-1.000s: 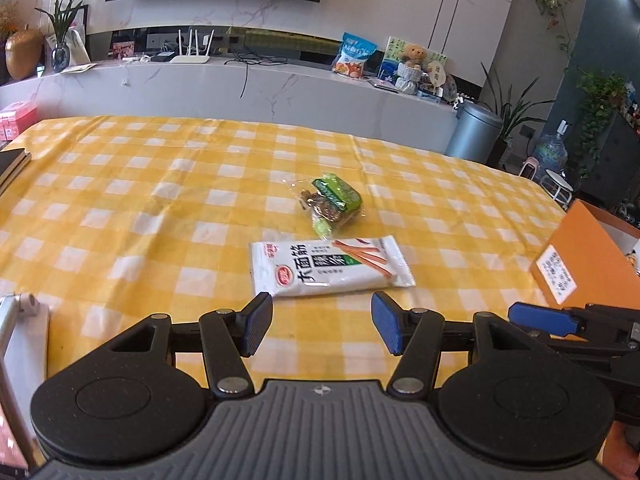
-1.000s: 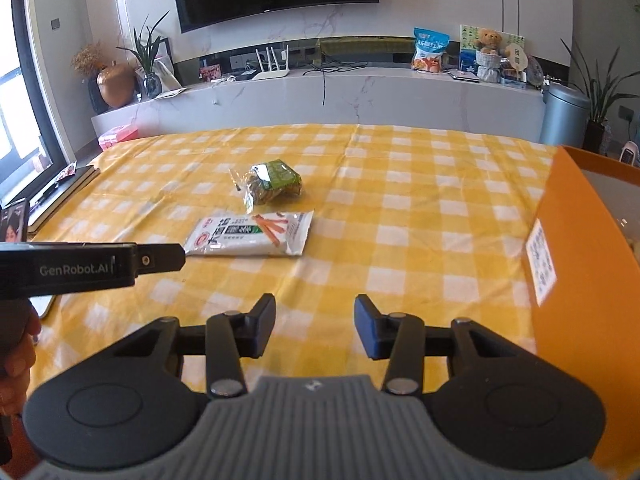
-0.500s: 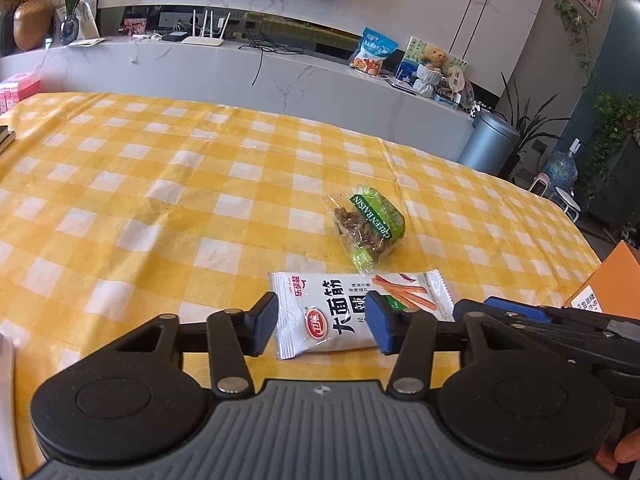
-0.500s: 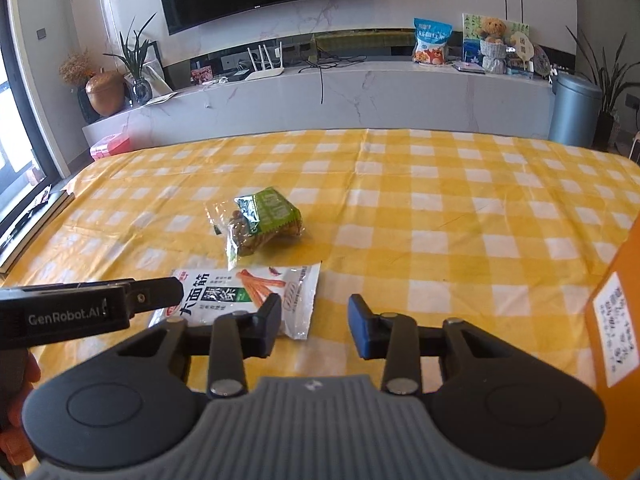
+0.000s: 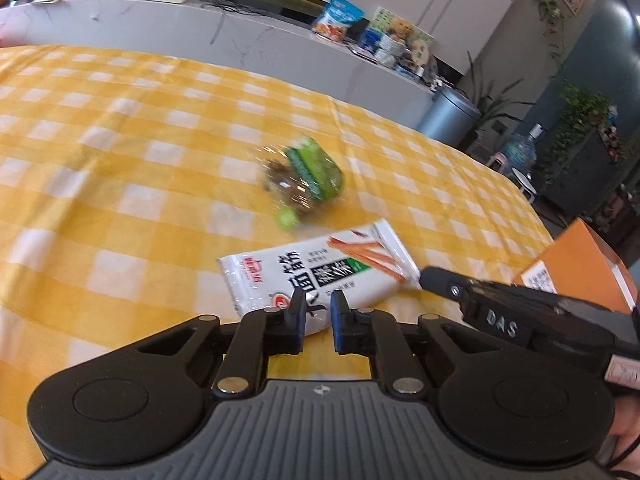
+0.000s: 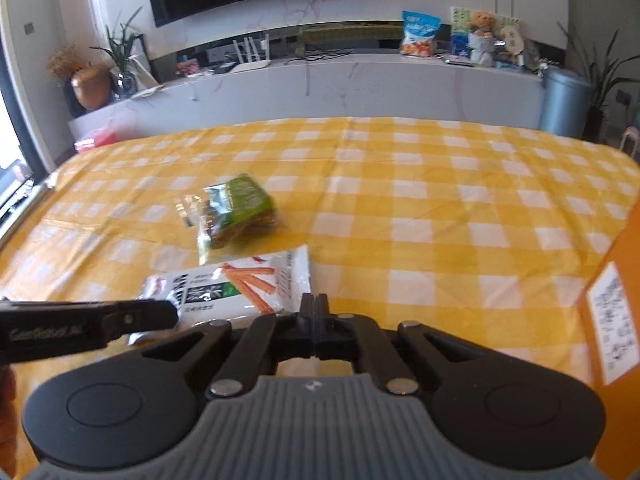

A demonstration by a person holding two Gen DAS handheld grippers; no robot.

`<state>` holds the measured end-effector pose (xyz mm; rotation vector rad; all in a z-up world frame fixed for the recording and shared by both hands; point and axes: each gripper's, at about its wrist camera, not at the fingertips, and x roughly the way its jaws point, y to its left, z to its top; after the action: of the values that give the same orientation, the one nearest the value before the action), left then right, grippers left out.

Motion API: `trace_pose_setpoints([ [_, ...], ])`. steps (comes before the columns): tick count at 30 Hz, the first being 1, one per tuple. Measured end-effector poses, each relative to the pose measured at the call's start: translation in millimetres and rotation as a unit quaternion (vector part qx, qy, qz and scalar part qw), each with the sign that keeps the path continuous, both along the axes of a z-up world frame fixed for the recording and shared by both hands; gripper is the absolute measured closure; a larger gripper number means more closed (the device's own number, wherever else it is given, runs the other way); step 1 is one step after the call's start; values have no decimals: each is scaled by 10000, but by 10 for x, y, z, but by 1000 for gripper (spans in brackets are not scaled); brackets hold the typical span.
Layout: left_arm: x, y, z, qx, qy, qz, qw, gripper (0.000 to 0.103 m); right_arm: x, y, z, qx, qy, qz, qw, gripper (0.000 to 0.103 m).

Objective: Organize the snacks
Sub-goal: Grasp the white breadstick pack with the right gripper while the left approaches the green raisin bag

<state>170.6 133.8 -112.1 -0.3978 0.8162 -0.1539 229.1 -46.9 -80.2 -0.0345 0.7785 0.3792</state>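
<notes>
A white snack packet [image 5: 320, 272] with red sticks printed on it lies on the yellow checked tablecloth [image 5: 120, 168]. My left gripper [image 5: 315, 322] is nearly shut, its jaws pinching the packet's near edge. In the right wrist view the packet [image 6: 240, 288] lies just ahead and left of my right gripper [image 6: 315, 312], whose jaws are pressed together with nothing visibly between them. A green and clear raisin bag [image 5: 304, 180] lies just beyond the packet, also seen in the right wrist view [image 6: 236, 212].
An orange cardboard box [image 6: 616, 312] stands at the table's right edge, also in the left wrist view [image 5: 580, 268]. A white counter [image 6: 320, 84] with snack bags and a router runs behind the table. A grey bin [image 6: 564, 100] stands at back right.
Both grippers have moved forward and down to the white packet. The left jaws have closed on its near edge. The right jaws have gone from open to shut.
</notes>
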Motion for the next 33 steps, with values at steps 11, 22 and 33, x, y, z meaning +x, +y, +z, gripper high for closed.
trace_pose_setpoints([
  [11,39,86,163,509,-326,108,9981,71,-179,-113,153,162,-45,-136,9998,99],
  [22,158,333,-53,-497,103,73,9987,71,-292,50,14,354,200,-224,9989,74],
  [33,85,175,-9,-622,223,-220,9976,71,-174,-116,50,382,188,-700,9966,39],
])
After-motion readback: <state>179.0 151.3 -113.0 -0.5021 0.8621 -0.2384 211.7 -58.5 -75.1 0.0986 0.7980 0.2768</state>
